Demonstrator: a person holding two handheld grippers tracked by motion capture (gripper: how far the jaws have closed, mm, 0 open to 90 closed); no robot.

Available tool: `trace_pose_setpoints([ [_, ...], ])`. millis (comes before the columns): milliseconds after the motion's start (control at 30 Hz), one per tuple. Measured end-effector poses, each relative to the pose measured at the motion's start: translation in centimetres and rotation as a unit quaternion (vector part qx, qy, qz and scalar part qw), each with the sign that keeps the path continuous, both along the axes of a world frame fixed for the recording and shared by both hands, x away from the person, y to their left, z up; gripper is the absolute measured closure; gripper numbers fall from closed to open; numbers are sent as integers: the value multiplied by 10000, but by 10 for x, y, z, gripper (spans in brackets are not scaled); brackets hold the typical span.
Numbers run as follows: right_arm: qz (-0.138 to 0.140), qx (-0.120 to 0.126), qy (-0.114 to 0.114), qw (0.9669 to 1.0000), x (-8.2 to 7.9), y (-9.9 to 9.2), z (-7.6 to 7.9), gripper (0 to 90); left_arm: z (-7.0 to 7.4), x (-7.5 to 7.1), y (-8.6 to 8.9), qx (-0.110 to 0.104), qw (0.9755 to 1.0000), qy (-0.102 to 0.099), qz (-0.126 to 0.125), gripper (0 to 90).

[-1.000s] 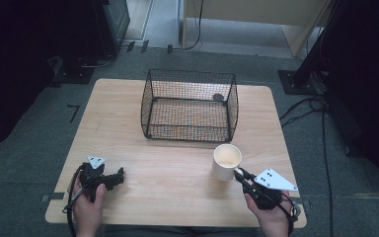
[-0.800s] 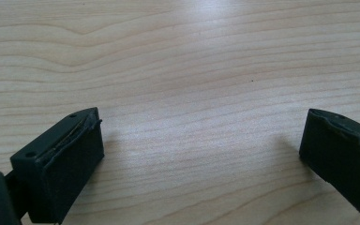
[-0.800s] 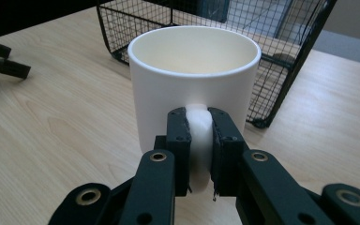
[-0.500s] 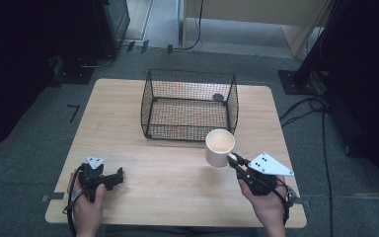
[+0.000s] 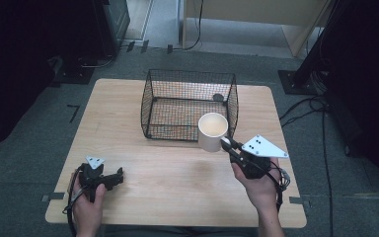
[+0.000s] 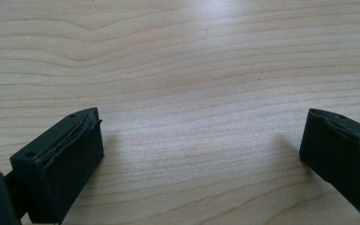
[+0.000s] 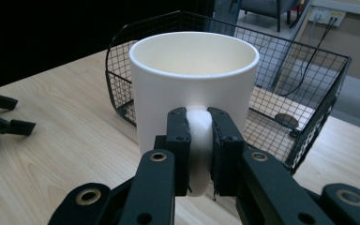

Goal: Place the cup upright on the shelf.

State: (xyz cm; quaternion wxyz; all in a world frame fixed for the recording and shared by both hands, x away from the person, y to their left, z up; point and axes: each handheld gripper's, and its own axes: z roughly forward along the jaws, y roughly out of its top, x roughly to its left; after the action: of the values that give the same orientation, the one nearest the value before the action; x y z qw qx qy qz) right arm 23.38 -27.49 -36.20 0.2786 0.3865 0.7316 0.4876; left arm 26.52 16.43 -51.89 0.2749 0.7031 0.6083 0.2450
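1. The mug (image 5: 212,131) is one white mug, and it has moved since the earlier frames: a second ago it sat low near the table's near right part, and now it hangs clear of the wood, up against the near right corner of the basket in the high view, outside the wire.
2. The table (image 5: 128,113) (one, pale wood) looks unchanged, and the single black wire basket (image 5: 189,103) stands where it stood, with one small dark round thing (image 5: 218,97) on its floor at the far right corner.
3. Two grippers are counted. The right gripper (image 5: 225,143) has risen and travelled toward the basket with the mug; its jaws are pinched on the mug's handle, which the right gripper view shows squeezed between the pads (image 7: 183,140).
4. The left gripper (image 5: 117,174) has kept its place on the near left of the table, its jaws spread wide over bare wood (nothing between them).
5. The mug stands upright: its long axis runs vertical, the open mouth faces up, and the handle points back toward the person's right hand (image 5: 260,187).
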Motion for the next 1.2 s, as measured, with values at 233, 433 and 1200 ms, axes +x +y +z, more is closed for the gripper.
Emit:
trace_pose_setpoints([
  [233, 23, -63, -41, 10000, 15, 9, 9, 806, 0, 0, 0, -5, 10000, 7, -6, 0],
  [433, 22, -82, -65, 9999, 33, 15, 15, 806, 0, 0, 0, -5, 10000, -1, -12, 0],
  [1200, 78, -174, -34, 9998, 120, 42, 7, 806, 0, 0, 0, -8, 10000, 0, -22, 0],
])
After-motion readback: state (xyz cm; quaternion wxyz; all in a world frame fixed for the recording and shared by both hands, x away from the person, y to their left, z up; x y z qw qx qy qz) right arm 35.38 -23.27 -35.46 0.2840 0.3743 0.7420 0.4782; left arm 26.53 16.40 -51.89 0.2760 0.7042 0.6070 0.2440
